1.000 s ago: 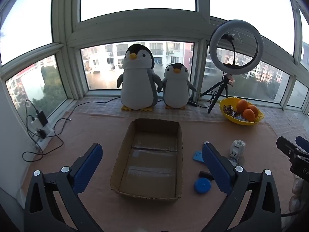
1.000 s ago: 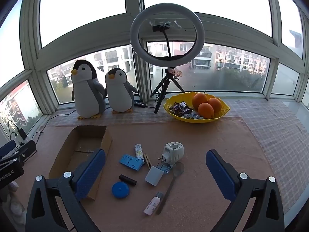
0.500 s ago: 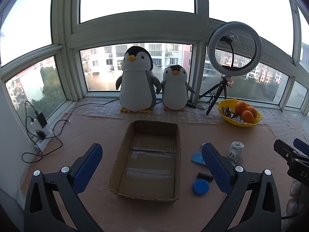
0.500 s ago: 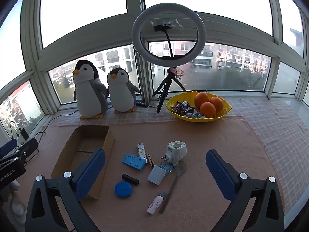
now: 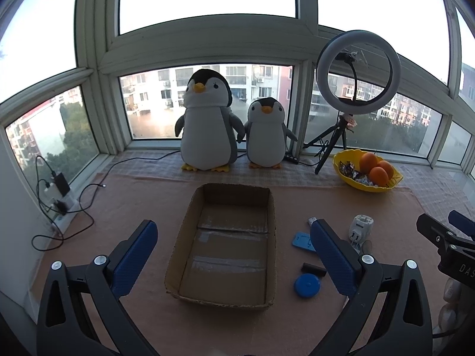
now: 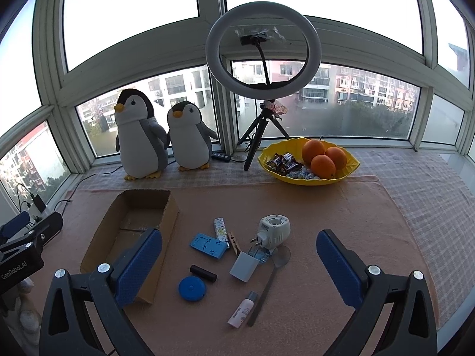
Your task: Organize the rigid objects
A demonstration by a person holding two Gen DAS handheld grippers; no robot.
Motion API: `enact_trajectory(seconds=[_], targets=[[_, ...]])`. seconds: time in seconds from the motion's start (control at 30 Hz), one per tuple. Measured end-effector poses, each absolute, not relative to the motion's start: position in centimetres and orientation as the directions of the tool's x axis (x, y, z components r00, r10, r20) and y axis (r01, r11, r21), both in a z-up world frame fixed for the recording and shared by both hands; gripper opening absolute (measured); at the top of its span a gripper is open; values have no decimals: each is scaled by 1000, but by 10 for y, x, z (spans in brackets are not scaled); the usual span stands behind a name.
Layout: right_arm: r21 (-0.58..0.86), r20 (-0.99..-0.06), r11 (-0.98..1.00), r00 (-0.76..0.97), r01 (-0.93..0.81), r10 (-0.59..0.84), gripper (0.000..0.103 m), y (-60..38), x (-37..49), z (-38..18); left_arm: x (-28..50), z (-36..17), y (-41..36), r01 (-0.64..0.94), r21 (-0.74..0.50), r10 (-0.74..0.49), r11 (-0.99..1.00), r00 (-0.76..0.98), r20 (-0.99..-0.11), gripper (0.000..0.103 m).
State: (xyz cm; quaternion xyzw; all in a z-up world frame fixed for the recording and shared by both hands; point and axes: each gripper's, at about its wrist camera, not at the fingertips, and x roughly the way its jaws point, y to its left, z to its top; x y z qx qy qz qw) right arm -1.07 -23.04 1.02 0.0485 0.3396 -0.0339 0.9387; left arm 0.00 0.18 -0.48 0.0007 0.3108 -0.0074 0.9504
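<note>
An empty cardboard box [image 5: 204,296] [image 6: 166,225] lies on the pink cloth. To its right lie small items: a blue round disc [image 6: 192,288] [image 5: 306,286], a black cylinder [image 6: 203,273], a blue flat case [image 6: 208,244], a patterned stick [image 6: 220,230], a white plug device [image 6: 273,231], a grey-blue box [image 6: 244,266], a spoon [image 6: 268,281] and a small tube [image 6: 242,313]. My left gripper [image 5: 233,256] is open and empty above the box. My right gripper [image 6: 239,265] is open and empty above the items.
Two plush penguins [image 5: 204,127] [image 5: 265,133] stand at the window. A ring light on a tripod [image 6: 262,50] and a yellow bowl of oranges and candies [image 6: 308,163] stand at the back. Cables and a power strip [image 5: 56,190] lie at the left wall.
Both grippers have drawn back and risen slightly, so the box and the items sit a little farther off. Both stay open. Nothing on the cloth has moved.
</note>
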Motion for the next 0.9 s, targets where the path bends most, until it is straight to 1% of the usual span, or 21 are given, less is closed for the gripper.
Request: enact_trajectory(seconds=[0.9], targets=[[75, -653, 992, 757, 98, -25, 103, -232, -12, 7, -1, -3, 4, 9, -1, -8, 1000, 811, -586, 103]])
